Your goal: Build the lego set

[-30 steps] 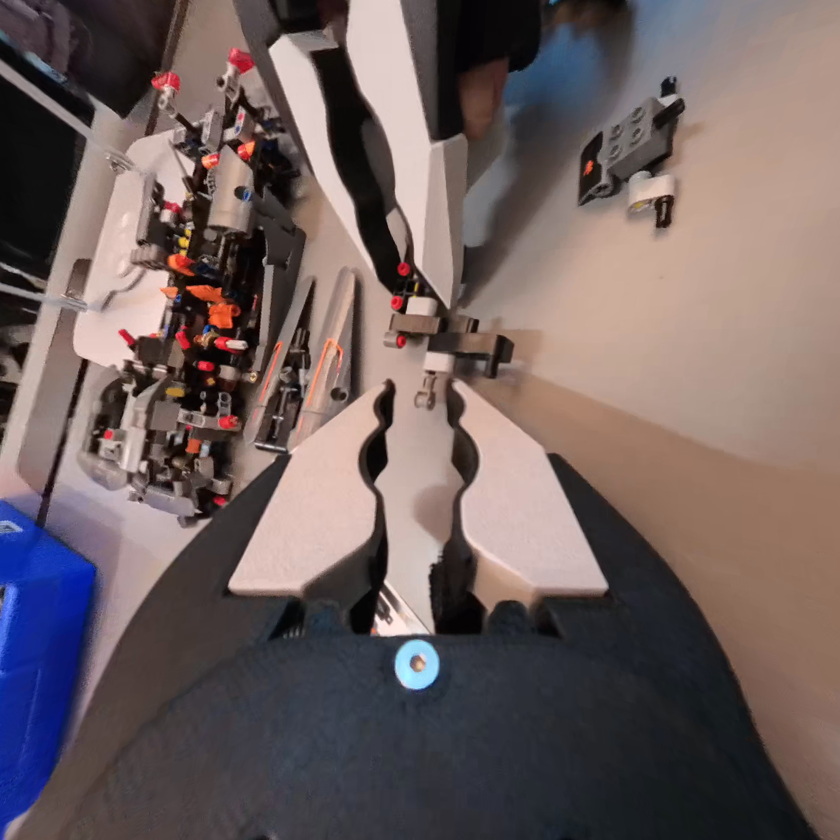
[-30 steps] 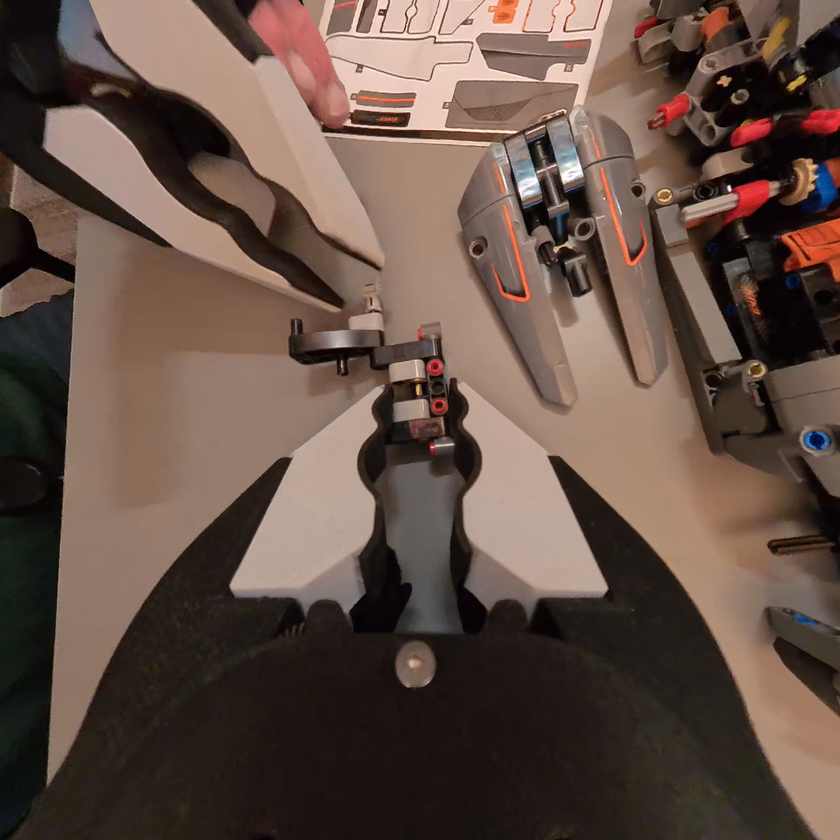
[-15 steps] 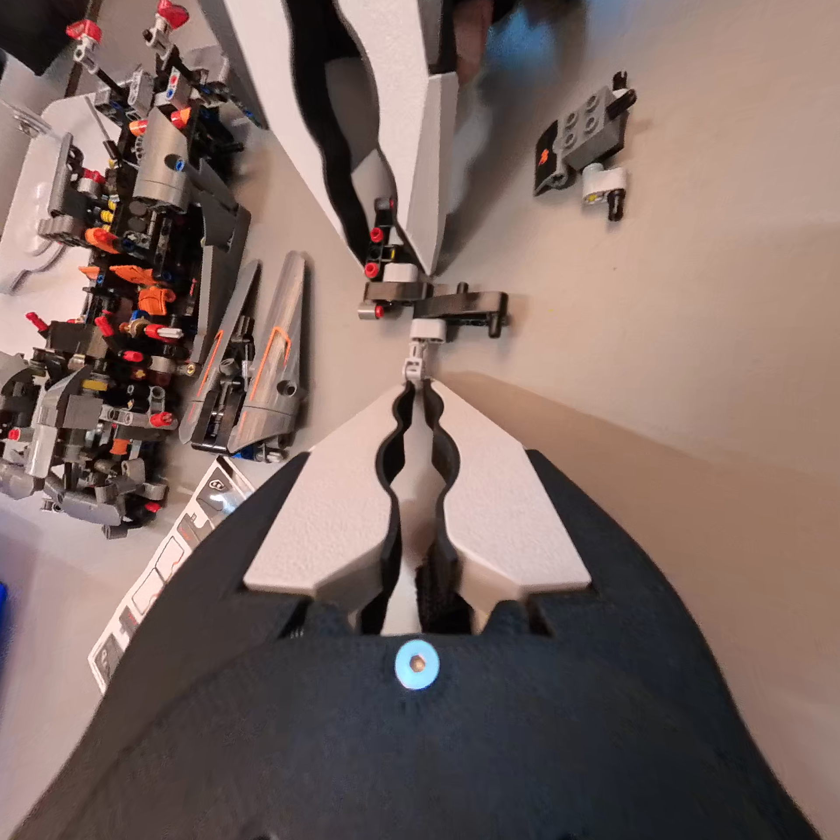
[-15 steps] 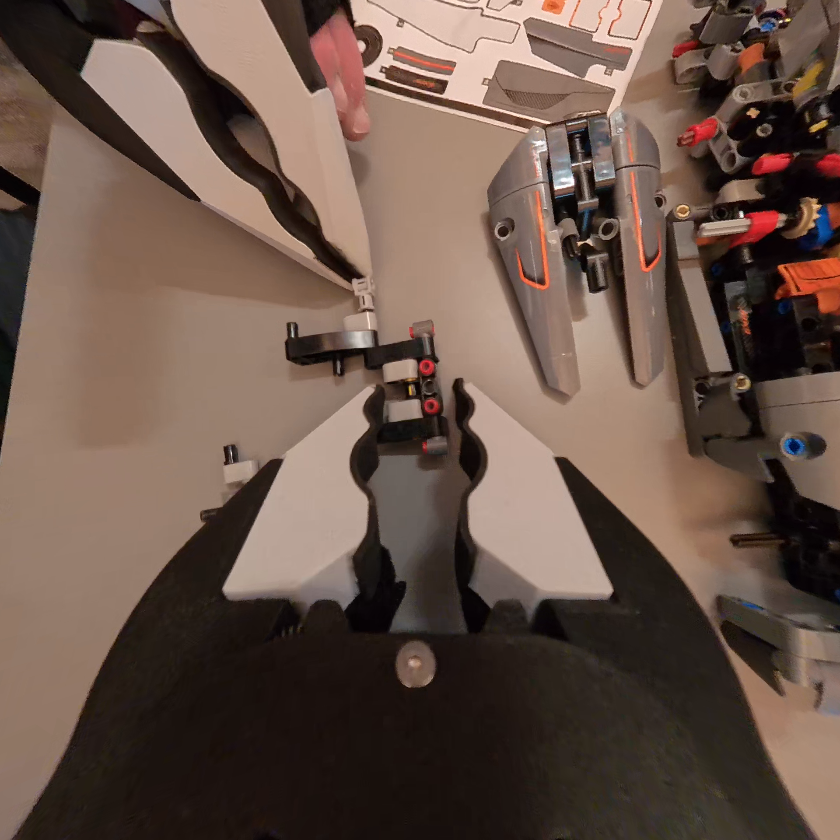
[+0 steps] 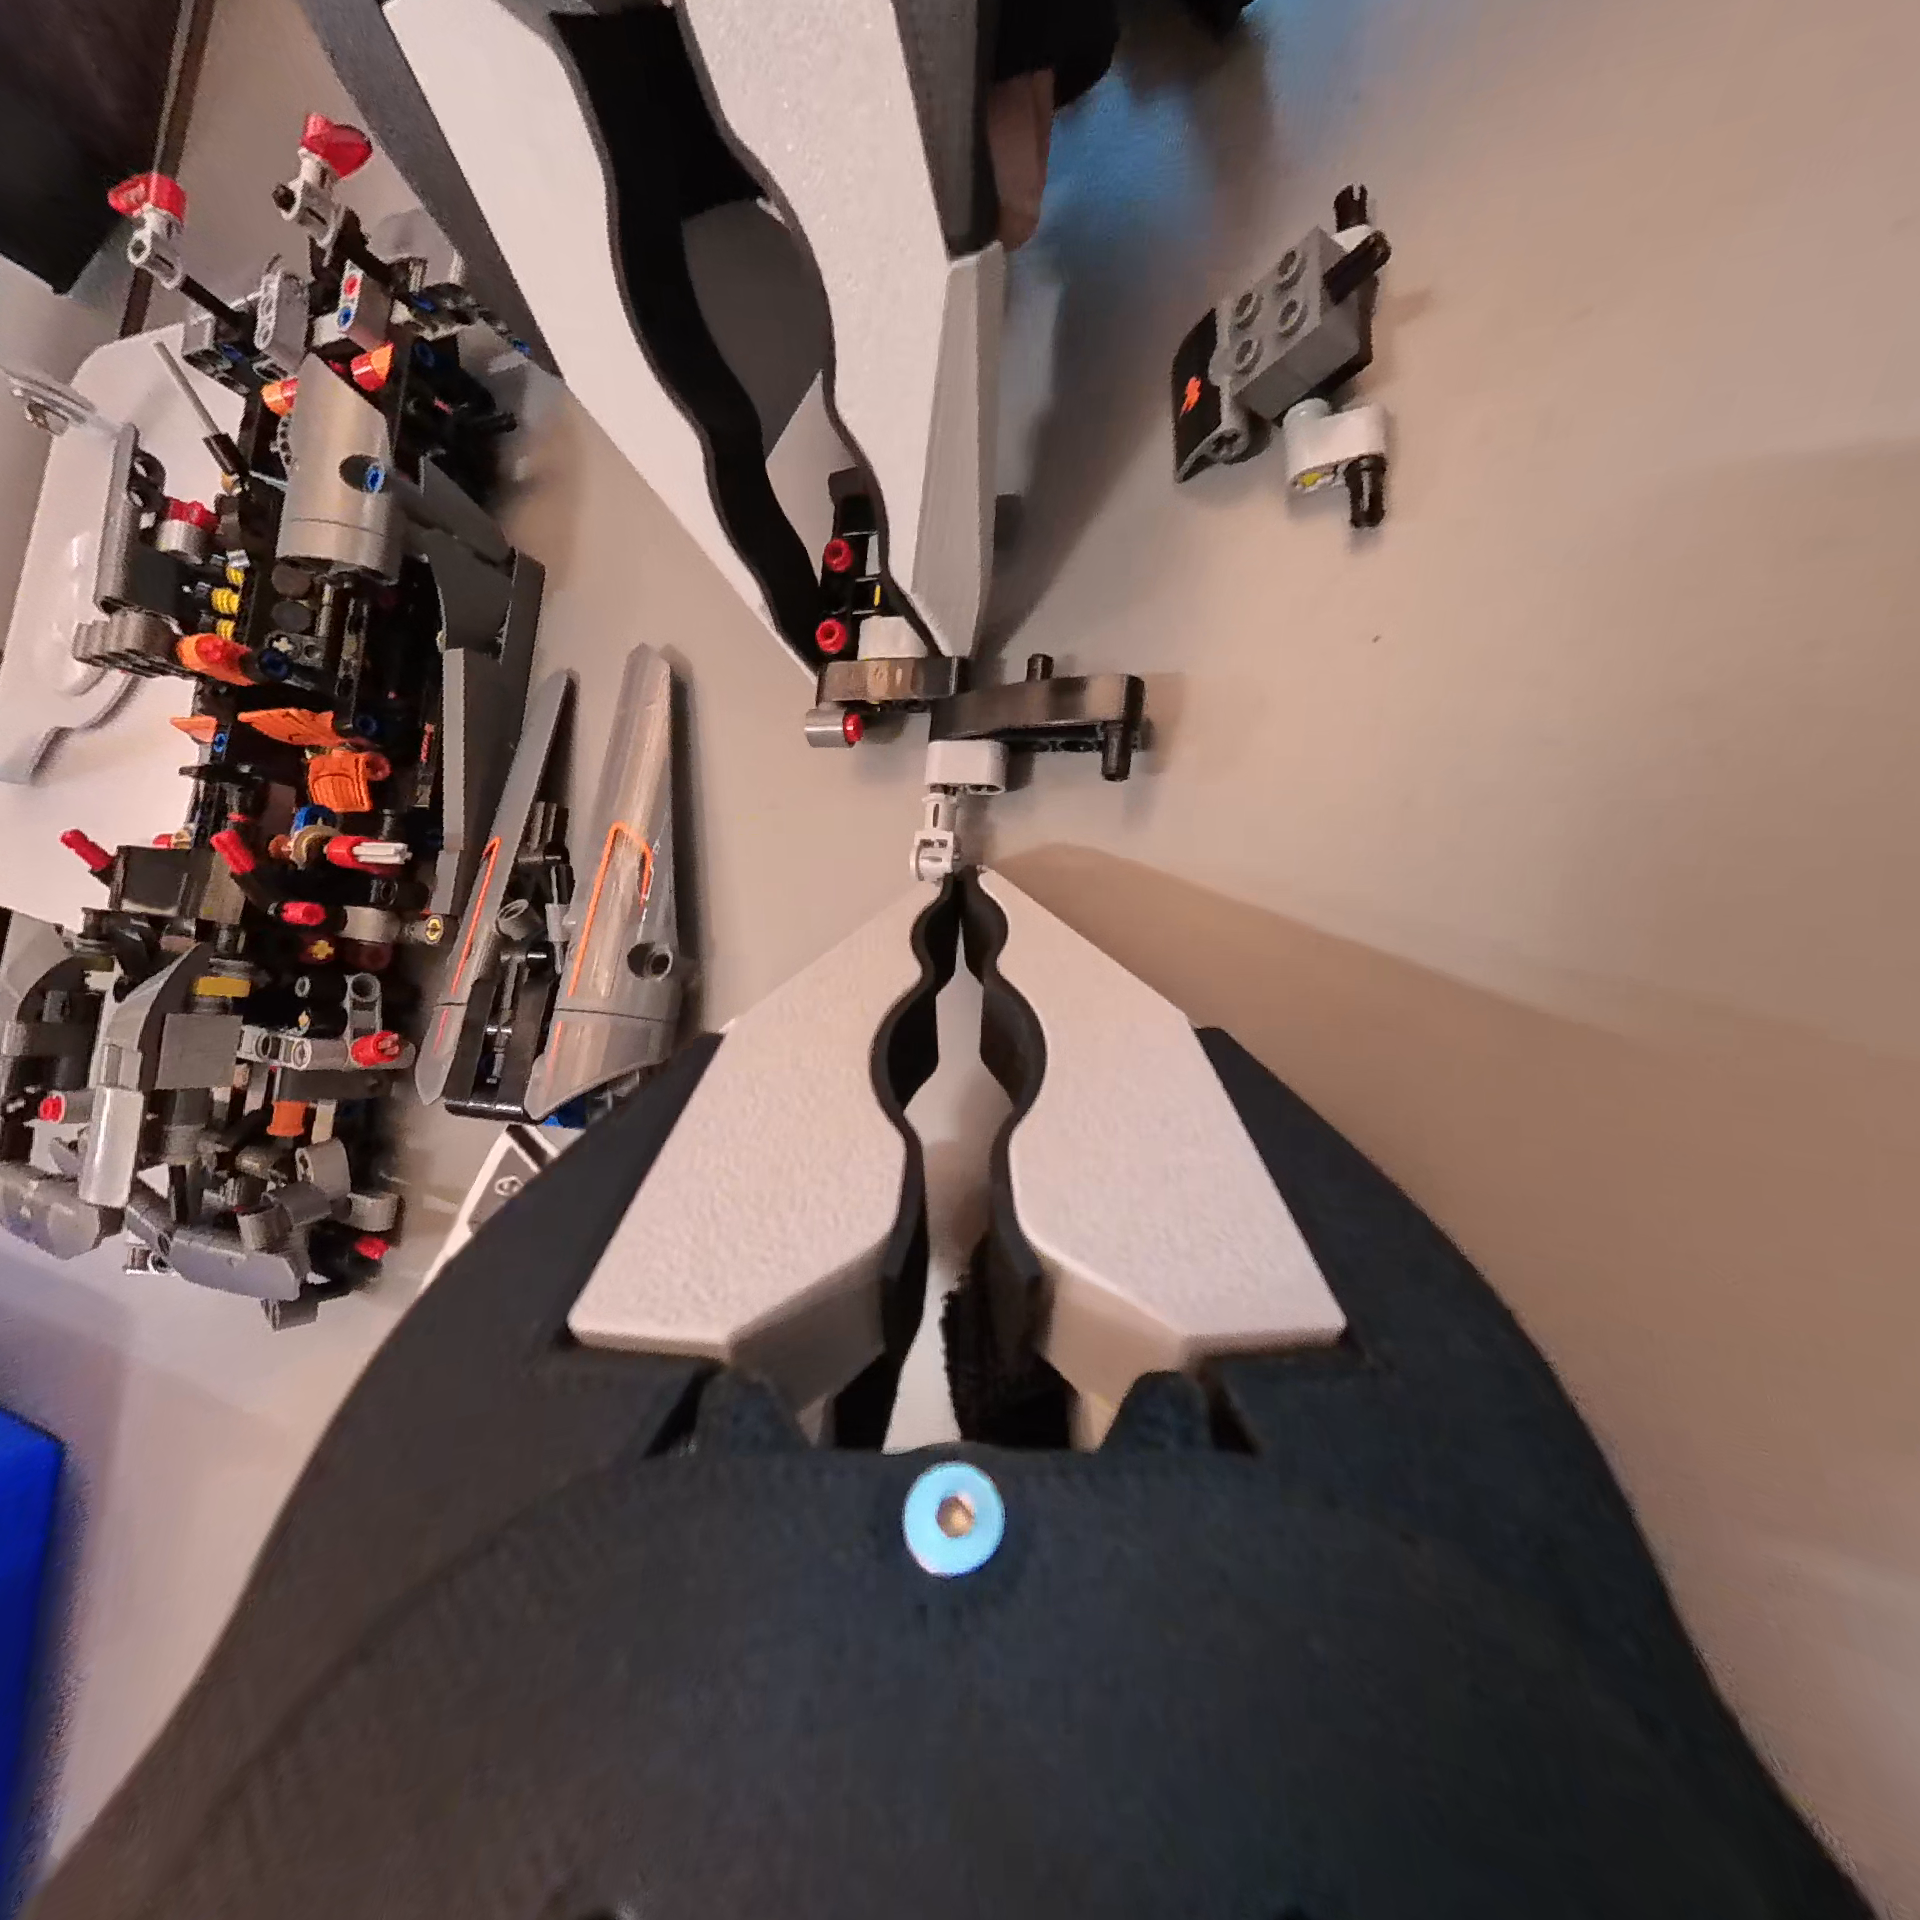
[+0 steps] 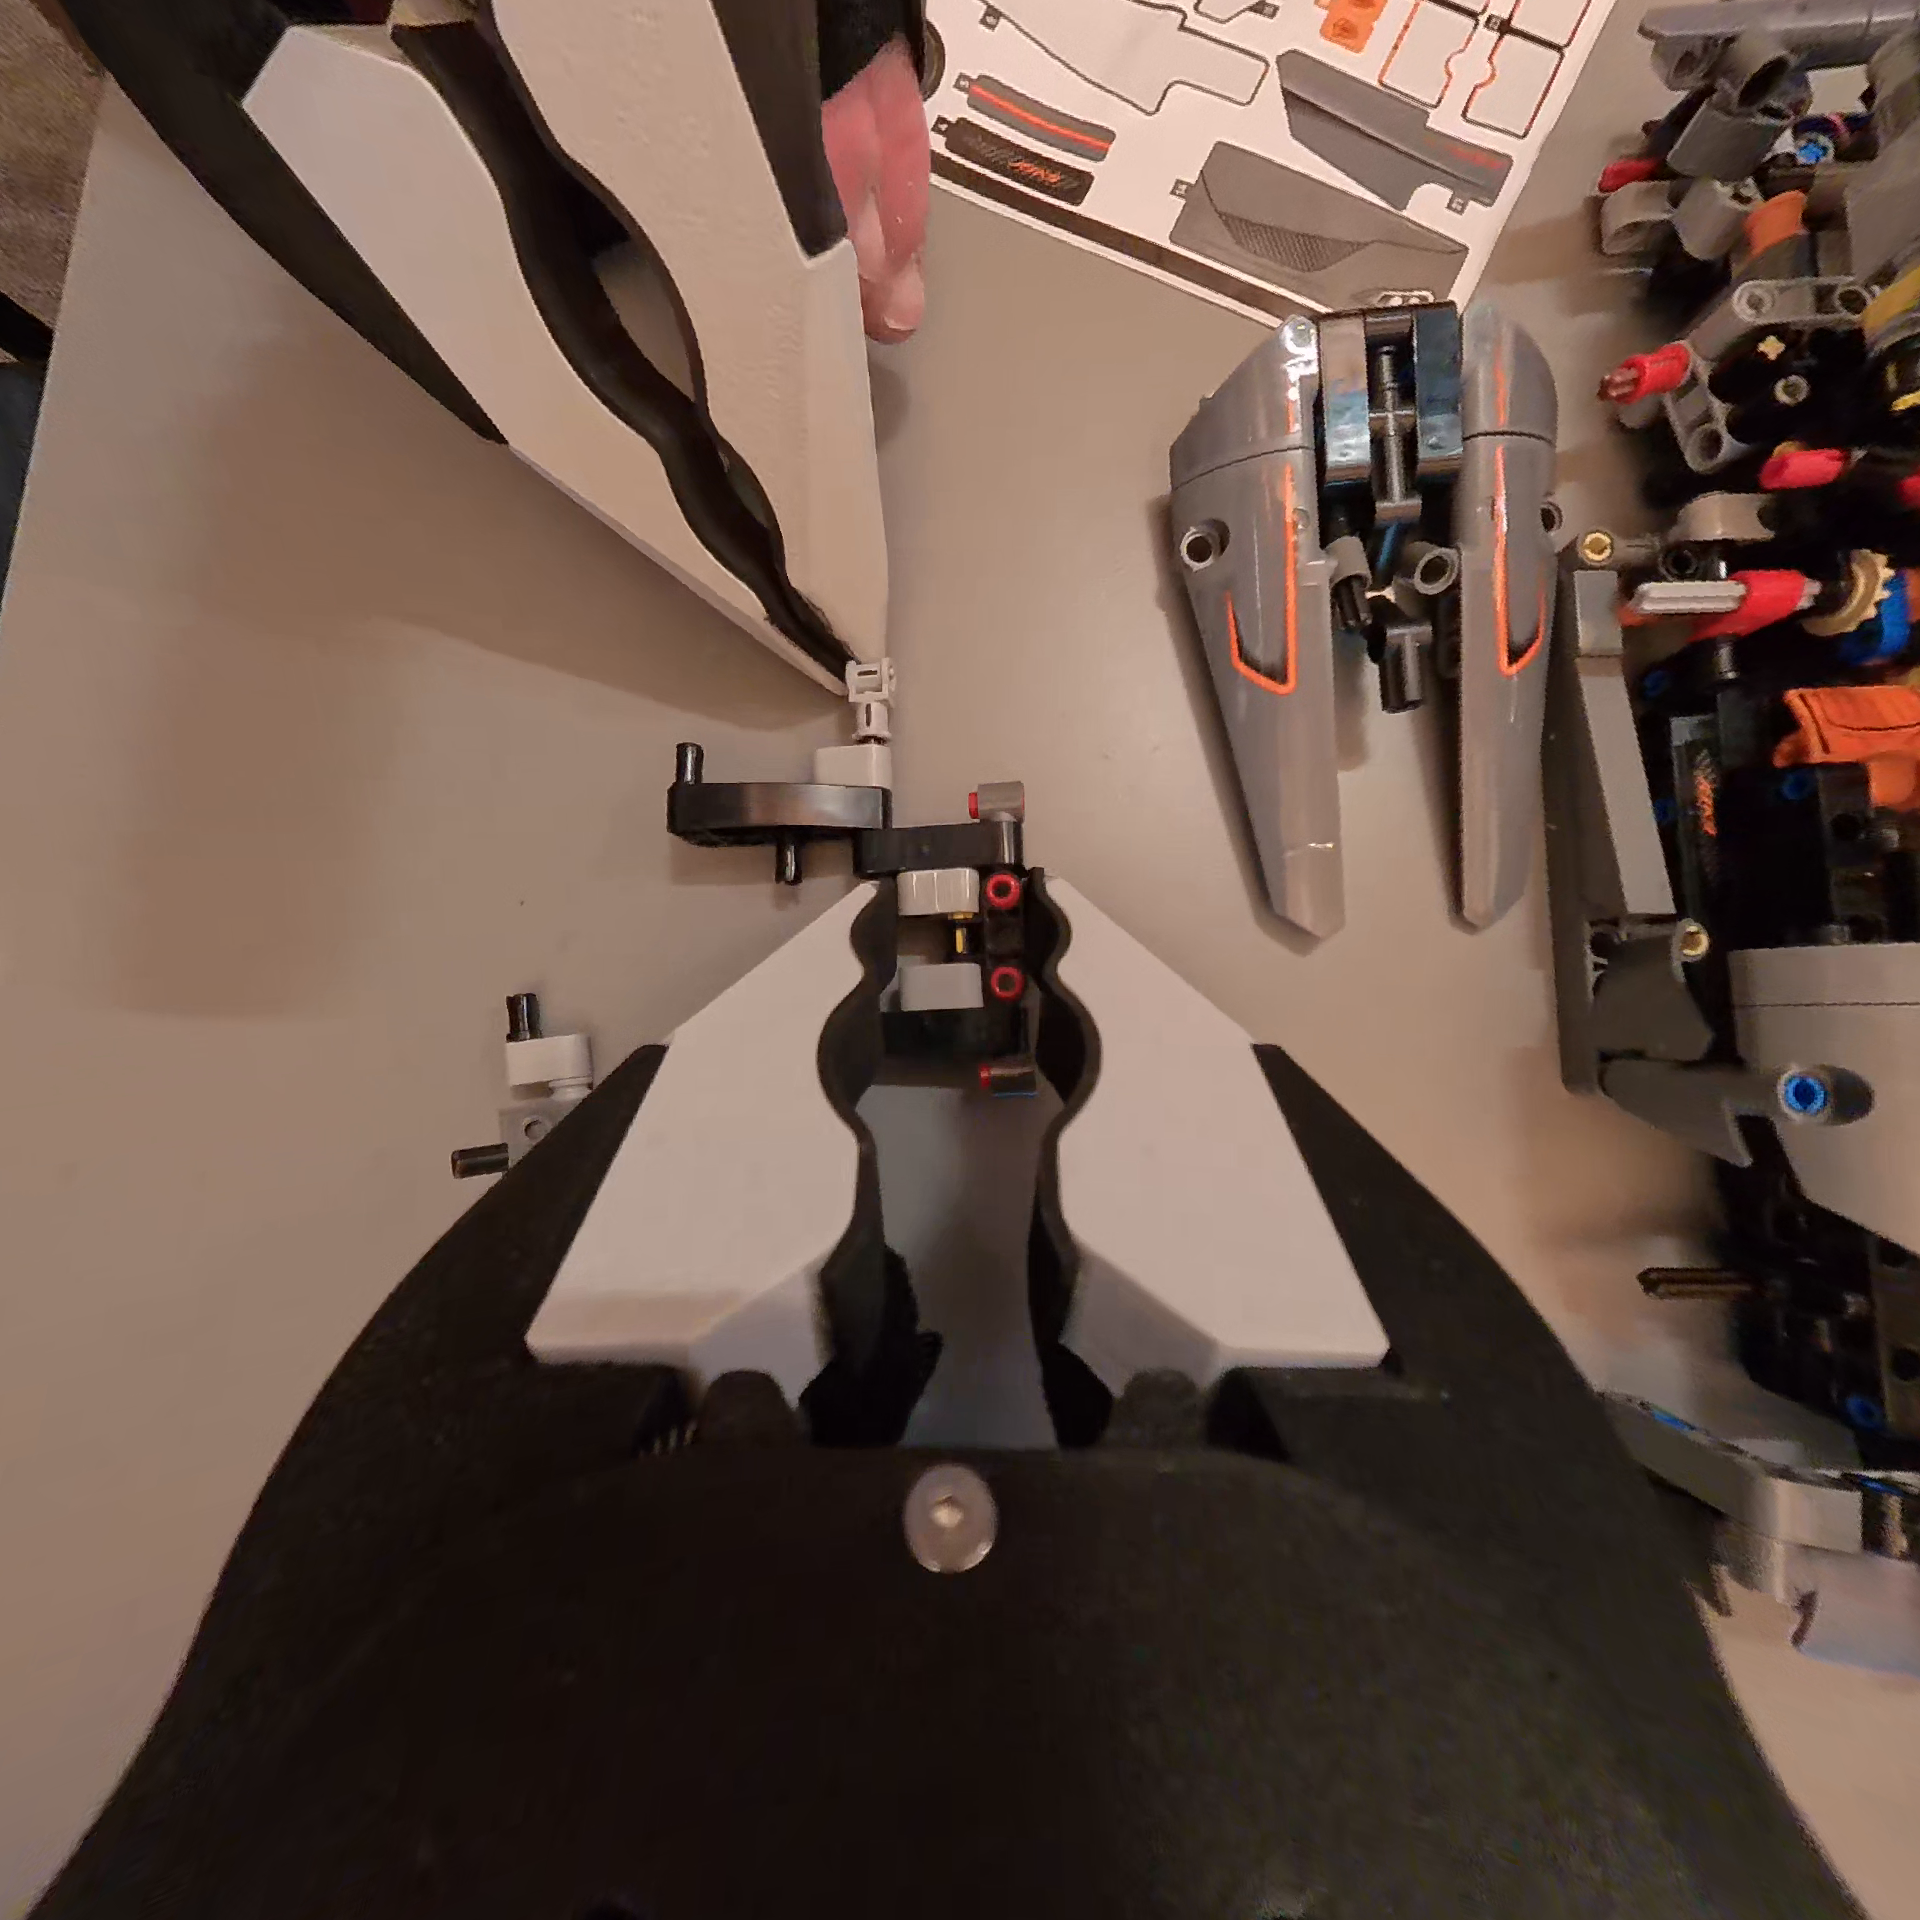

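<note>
Left claw: clenched on the small grey connector at its very tips; the connector's other end plugs into the white bush on the black arm.

Right claw: grasping the black block with red pins, pads touching both its sides. Block and arm form one small assembly, low over the bench between the two claws; contact with the surface cannot be told.

Twin grey fairing with orange lines lies just right of the assembly. Beyond it the main model, dense with black, grey, red and orange parts. Sticker sheet at the far edge. Small grey sub-build with a white bush sits well apart.
</note>
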Demonstrator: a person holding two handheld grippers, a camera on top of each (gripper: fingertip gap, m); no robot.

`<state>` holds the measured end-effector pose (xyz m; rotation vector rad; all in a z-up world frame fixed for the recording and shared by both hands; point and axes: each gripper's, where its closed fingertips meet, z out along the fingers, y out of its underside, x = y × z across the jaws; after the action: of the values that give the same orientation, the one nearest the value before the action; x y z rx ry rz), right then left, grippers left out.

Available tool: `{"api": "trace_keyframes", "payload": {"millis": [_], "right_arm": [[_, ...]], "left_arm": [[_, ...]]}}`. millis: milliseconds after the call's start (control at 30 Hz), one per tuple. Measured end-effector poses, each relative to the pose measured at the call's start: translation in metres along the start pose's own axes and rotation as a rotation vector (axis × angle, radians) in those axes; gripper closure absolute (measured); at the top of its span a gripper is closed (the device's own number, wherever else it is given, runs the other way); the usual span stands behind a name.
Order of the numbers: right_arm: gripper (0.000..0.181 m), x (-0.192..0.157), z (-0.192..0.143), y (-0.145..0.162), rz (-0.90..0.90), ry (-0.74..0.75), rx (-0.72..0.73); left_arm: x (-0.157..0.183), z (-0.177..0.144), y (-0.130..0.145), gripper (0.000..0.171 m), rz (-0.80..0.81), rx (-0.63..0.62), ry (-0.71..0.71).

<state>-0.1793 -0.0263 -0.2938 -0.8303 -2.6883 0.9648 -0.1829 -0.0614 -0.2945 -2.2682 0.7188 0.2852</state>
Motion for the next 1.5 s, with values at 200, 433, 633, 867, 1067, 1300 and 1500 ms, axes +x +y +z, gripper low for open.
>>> {"api": "trace_keyframes", "payload": {"millis": [200, 433, 633, 867, 1067, 1300, 1500], "right_arm": [[0.16, 0.0, 0.0, 0.0, 0.0, -0.003, -0.003], [0.16, 0.0, 0.0, 0.0, -0.006, -0.014, -0.011], [0.161, 0.0, 0.0, 0.0, 0.001, -0.014, -0.012], [0.16, 0.001, -0.001, 0.001, 0.008, 0.007, 0.015], [0.16, 0.007, -0.011, -0.001, 0.038, 0.027, 0.044], [0.16, 0.012, -0.033, -0.014, 0.028, 0.072, 0.077], [0.159, 0.019, -0.048, -0.023, 0.119, 0.11, 0.105]], "left_arm": [[-0.001, 0.001, 0.0, 0.171, 0.014, -0.004, 0.03], [-0.001, 0.001, -0.001, 0.171, 0.06, -0.012, 0.026], [-0.001, 0.003, -0.002, 0.171, 0.091, -0.032, 0.033], [-0.001, 0.002, -0.002, 0.171, 0.071, -0.007, 0.031], [-0.006, -0.004, -0.004, 0.159, -0.042, 0.056, -0.016], [-0.013, -0.018, -0.015, 0.145, -0.267, 0.181, -0.007], [-0.015, -0.028, -0.027, 0.135, -0.311, 0.25, -0.049]]}}
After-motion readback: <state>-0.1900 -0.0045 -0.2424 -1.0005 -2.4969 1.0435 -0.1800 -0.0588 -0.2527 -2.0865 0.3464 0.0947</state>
